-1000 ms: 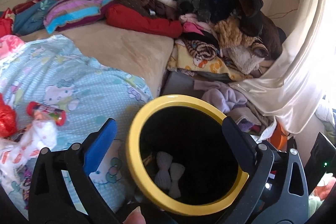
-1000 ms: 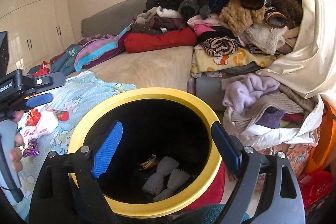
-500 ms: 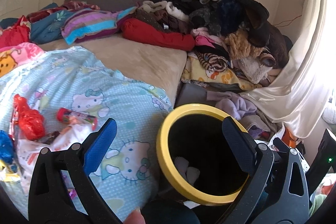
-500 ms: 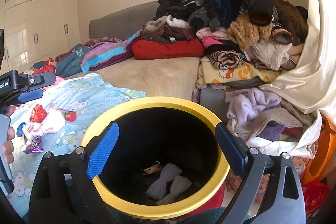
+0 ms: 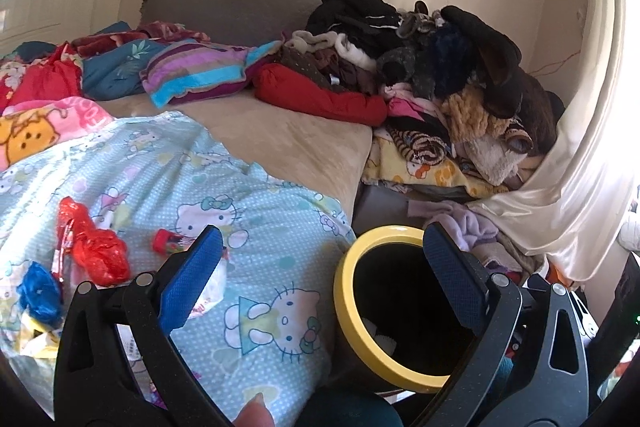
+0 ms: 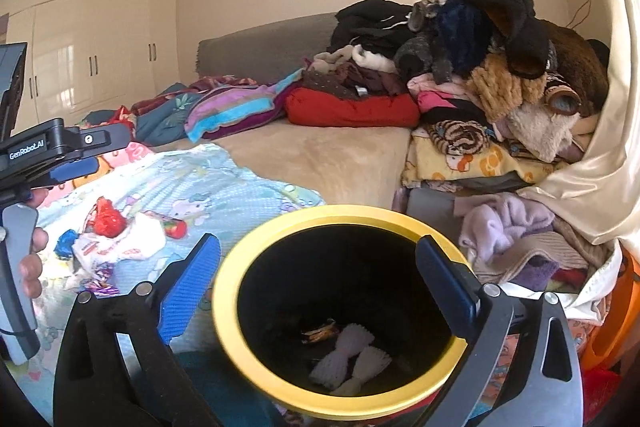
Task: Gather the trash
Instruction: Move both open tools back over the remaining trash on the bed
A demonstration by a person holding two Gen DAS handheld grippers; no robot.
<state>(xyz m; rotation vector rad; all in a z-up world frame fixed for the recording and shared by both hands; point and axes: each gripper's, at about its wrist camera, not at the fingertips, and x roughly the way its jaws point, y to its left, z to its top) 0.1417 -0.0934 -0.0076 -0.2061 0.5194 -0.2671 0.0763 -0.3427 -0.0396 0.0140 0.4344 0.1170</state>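
Two grippers were up and empty. My right gripper (image 6: 316,281) had just been opening, its jaws wide with nothing between them, and it hung over the near side of the yellow-rimmed bin (image 6: 256,255), where a wrapper (image 6: 318,330) and two white paper cups (image 6: 352,355) lay at the bottom. My left gripper (image 5: 320,267) was also spread wide and empty, looking across the bin's rim (image 5: 344,275) toward the blue cartoon blanket (image 5: 256,211).

The trash I wanted lay on that blanket, left of the bin: a red crumpled bag (image 5: 94,247), a small red tube (image 5: 170,241), a blue scrap (image 5: 38,289) and a white wrapper (image 5: 210,281) partly hidden behind my left finger.

I judged the step in hand to be reaching for the next piece with the left gripper. To do it well I needed to bring the jaws down over a single item, the tube or the red bag, and close on the piece alone, not on a fold of blanket. The soft bedding would give under pressure, so a shallow, sideways approach seemed safer than pushing straight down. The bin stood close, just right of the blanket's edge, so the carry would be brief.
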